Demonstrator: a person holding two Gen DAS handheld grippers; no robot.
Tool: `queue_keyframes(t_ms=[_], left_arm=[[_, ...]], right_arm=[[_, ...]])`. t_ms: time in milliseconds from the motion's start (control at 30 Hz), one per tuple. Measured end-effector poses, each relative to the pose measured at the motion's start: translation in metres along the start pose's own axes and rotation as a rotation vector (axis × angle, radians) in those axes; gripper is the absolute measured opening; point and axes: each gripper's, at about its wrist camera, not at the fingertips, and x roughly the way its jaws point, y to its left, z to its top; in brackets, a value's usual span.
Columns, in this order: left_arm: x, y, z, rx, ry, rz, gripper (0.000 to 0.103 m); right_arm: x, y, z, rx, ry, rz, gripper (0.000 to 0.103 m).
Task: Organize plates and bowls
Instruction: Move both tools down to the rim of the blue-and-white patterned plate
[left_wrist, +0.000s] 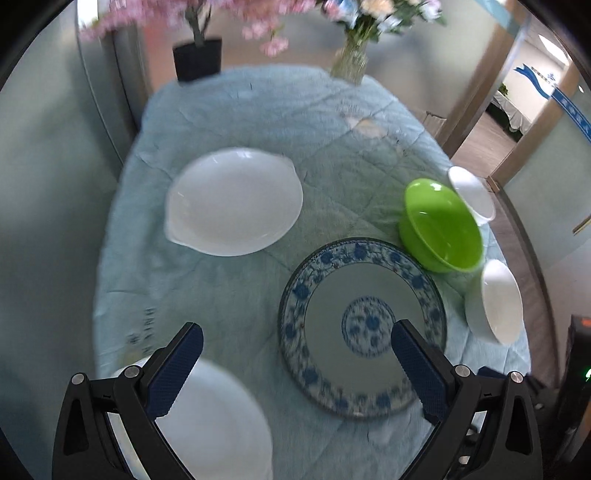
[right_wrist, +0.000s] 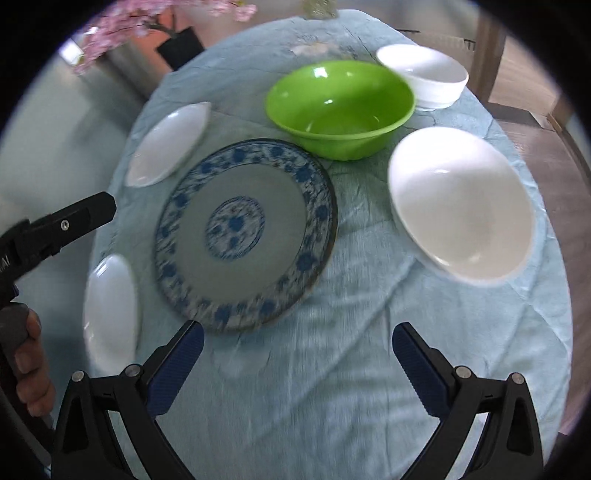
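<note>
Around the blue-patterned plate (right_wrist: 245, 236) everything's spread out singly on the tablecloth (right_wrist: 332, 369), nothing stacked yet imo: green bowl (right_wrist: 340, 107) just behind it, white bowls (right_wrist: 461, 206) to its right, white plates (right_wrist: 168, 144) to its left, w/ left gripper (left_wrist: 295, 369) and right gripper (right_wrist: 297, 369) both spread wide, gripping nothing.

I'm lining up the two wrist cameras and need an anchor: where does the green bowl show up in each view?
Left wrist: the green bowl sits at the right, tilted by the fisheye, just beyond the blue-patterned plate.
Right wrist: the green bowl is upper centre, behind the blue-patterned plate.
Shared landmark: that plate, which lies next to the bowl in both views.
</note>
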Motion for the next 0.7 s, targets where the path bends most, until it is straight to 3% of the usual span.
queue_keyframes(t_ms=[67,200,433,600,700], left_arm=[[0.022,0.004,0.012,-0.01,0.03,-0.026,0.102],[0.058,0.0,0.023,0.038,0.077,0.004,0.1],[0.101,-0.003,0.031,0.059,0.166,-0.019,0.079],[0.11,-0.011,0.03,0.101,0.171,-0.004,0.075],[0.109,-0.013,0.029,0.094,0.172,-0.005,0.06]], right_arm=[[0.012,-0.001,0.007,0.025,0.001,-0.02,0.102],[0.036,-0.002,0.019,0.052,0.013,-0.058,0.103],[0.045,0.01,0.039,0.012,-0.039,-0.12,0.103],[0.049,0.02,0.043,-0.021,-0.05,-0.141,0.103],[0.052,0.028,0.047,-0.041,-0.042,-0.135,0.103]])
